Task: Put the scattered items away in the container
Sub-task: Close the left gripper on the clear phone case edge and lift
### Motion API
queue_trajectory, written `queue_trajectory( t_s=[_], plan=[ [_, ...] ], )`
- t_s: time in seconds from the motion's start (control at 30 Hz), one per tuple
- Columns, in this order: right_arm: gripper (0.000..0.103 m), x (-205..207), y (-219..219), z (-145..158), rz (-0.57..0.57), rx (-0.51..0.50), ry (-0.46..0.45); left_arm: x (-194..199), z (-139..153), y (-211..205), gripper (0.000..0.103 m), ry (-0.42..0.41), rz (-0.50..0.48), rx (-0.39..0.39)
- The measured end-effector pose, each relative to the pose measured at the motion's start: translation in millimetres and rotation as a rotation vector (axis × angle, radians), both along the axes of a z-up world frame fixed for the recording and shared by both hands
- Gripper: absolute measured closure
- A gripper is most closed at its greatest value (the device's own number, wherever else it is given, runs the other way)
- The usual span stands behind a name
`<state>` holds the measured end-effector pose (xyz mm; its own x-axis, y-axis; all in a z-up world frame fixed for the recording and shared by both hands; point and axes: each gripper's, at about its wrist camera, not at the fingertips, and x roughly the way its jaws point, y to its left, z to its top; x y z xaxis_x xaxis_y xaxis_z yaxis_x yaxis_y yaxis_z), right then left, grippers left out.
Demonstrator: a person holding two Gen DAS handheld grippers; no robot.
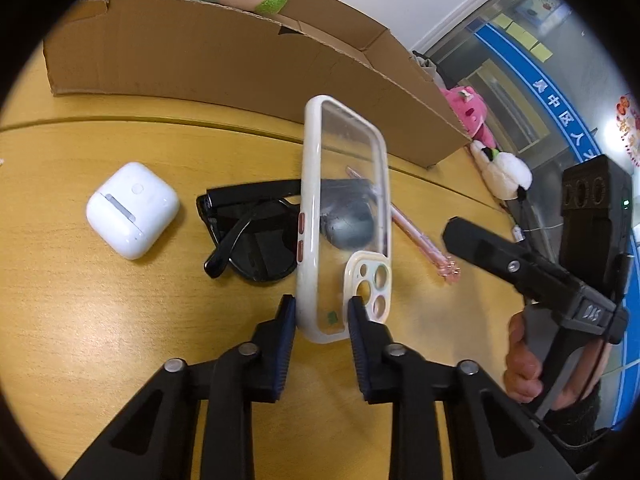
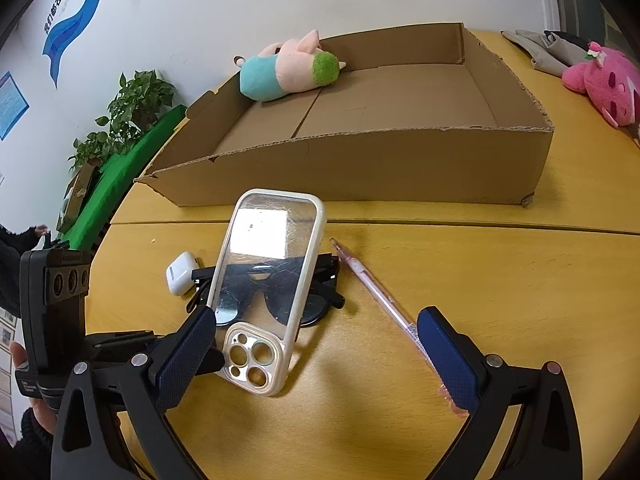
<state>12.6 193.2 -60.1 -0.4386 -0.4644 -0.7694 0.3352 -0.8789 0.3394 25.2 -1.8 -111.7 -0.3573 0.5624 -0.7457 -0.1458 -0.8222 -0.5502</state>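
Clear plastic with a cream rim, the phone case: propped at a slant on the wooden table, far end resting over the black sunglasses, camera cutout nearest. Clamped at that near end by the left gripper, pads hard against it by the look of things (a sensible spot, well away from the lenses underneath). Probably gripped low so as to lift clear without dragging the sunglasses along.

Right gripper spread wide, holding nothing, hovering over the near end of the pink pen, one pad just above the barrel; likely lined up for that next. Held from behind by a hand in a dark sleeve.

White earbud case just beside the sunglasses, lying free on the table. Cardboard box just behind the scatter, near wall low and torn down, handy for reaching over; already holding a pastel plush toy at its far left corner. Pink plush outside, beyond the box's right end.

Writing: small raised letters on the right gripper's body, upside down, seemingly "DAS". Blue wall banner with white Chinese characters in both views, cut off and warped, not safely readable. Red notice high on the wall and printed strip on the pen too small to make out. No brand visible on phone case, earbud case or sunglasses.
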Motion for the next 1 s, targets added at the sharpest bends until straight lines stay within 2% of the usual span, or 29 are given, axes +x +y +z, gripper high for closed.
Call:
queue_trajectory(
  t_s=[0.3,0.47,0.6,0.67,0.7,0.73,0.83,0.9,1.0],
  plan=[
    [0.002,0,-16,-19,0.075,-0.054,-0.071,8,0,11,0.085,0.001,-0.041,0.030],
    [0.014,-4,-23,-36,0.095,-0.124,-0.135,10,2,15,0.085,0.008,-0.055,0.029],
    [0.015,-4,-26,-38,0.097,-0.150,-0.124,11,3,18,0.085,0.010,-0.061,0.019],
    [0.021,-4,-25,-39,0.090,-0.152,-0.126,11,3,17,0.085,0.004,-0.060,0.020],
    [0.029,-4,-25,-38,0.086,-0.145,-0.126,12,2,17,0.085,0.002,-0.059,0.018],
    [0.042,-4,-24,-39,0.080,-0.138,-0.126,13,2,17,0.084,0.001,-0.059,0.017],
    [0.059,-6,-16,-40,0.064,-0.180,-0.132,15,0,16,0.084,-0.004,-0.055,0.024],
    [0.063,-6,-12,-39,0.066,-0.210,-0.134,16,-1,16,0.085,-0.005,-0.056,0.029],
    [0.061,-5,-10,-37,0.079,-0.221,-0.127,18,0,15,0.085,0.000,-0.059,0.035]
  ],
)
